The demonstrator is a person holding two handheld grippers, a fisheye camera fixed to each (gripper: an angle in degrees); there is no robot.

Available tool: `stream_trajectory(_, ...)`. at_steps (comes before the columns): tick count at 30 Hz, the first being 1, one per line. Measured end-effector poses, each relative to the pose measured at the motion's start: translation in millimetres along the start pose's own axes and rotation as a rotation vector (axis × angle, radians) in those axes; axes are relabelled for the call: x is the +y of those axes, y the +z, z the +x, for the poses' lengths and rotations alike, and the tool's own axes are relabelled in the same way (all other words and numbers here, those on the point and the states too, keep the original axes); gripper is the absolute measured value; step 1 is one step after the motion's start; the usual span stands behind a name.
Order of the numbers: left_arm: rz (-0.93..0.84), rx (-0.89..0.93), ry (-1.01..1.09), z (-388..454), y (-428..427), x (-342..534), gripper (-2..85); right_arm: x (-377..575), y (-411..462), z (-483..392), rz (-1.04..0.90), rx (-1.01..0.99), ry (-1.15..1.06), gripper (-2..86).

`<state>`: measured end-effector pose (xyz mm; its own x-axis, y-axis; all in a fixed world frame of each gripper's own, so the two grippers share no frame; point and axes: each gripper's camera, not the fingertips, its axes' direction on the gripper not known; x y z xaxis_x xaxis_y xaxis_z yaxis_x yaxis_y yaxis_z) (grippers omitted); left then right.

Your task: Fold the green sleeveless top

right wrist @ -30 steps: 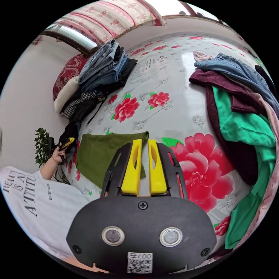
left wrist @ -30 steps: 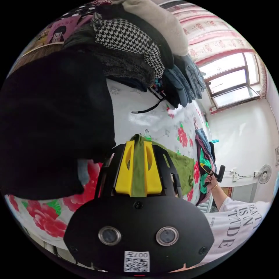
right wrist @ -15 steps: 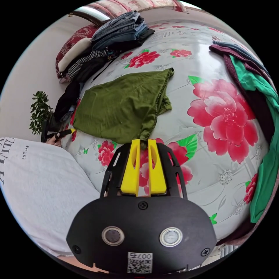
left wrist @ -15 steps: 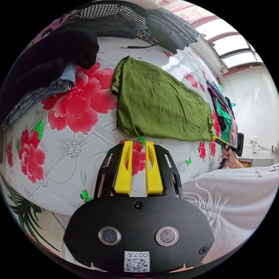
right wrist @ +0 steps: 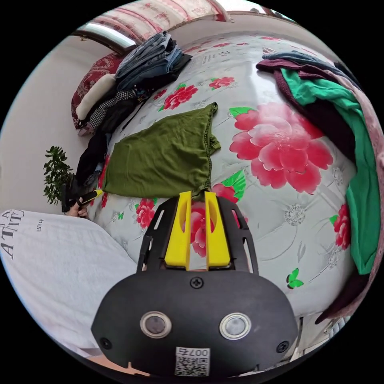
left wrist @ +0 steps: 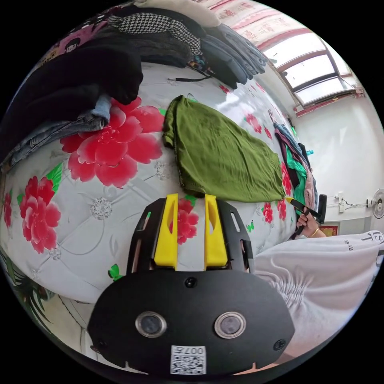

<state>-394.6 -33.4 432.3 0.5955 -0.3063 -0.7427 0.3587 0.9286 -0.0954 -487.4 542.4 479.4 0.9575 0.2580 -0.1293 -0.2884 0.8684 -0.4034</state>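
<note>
Starting at the left gripper (left wrist: 191,198), its jaws are standing clearly apart over the flowered bed (left wrist: 100,208), holding nothing. The green top (left wrist: 224,160) is lying flat just beyond, toward one o'clock, its long axis running off to the right. At the right gripper (right wrist: 196,196), the jaws are gaping slightly, and the top's near corner (right wrist: 200,192) is sitting right at the tips, apparently unpinched; this gripper looks nearer.

Olive-green top (left wrist: 224,160), red-flowered white bedspread (left wrist: 100,208)
</note>
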Motion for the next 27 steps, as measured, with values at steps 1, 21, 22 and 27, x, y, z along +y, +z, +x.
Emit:
stream_trajectory(1,0.003,-0.003,0.002,1,1,0,10.0,10,-7,8,0.038,-0.026,0.046,4.2)
stream_trajectory(21,-0.01,-0.065,-0.022,-10,3,0,-0.2,89,0,108,0.284,-0.447,0.639,3.4)
stream_trajectory(22,-0.012,-0.06,-0.026,-13,1,-1,-0.4,92,0,112,0.304,-0.468,0.669,2.4)
stream_trajectory(27,0.024,-0.099,-0.07,-46,-32,11,-0.7,103,-5,119,0.351,-0.476,0.729,0.2)
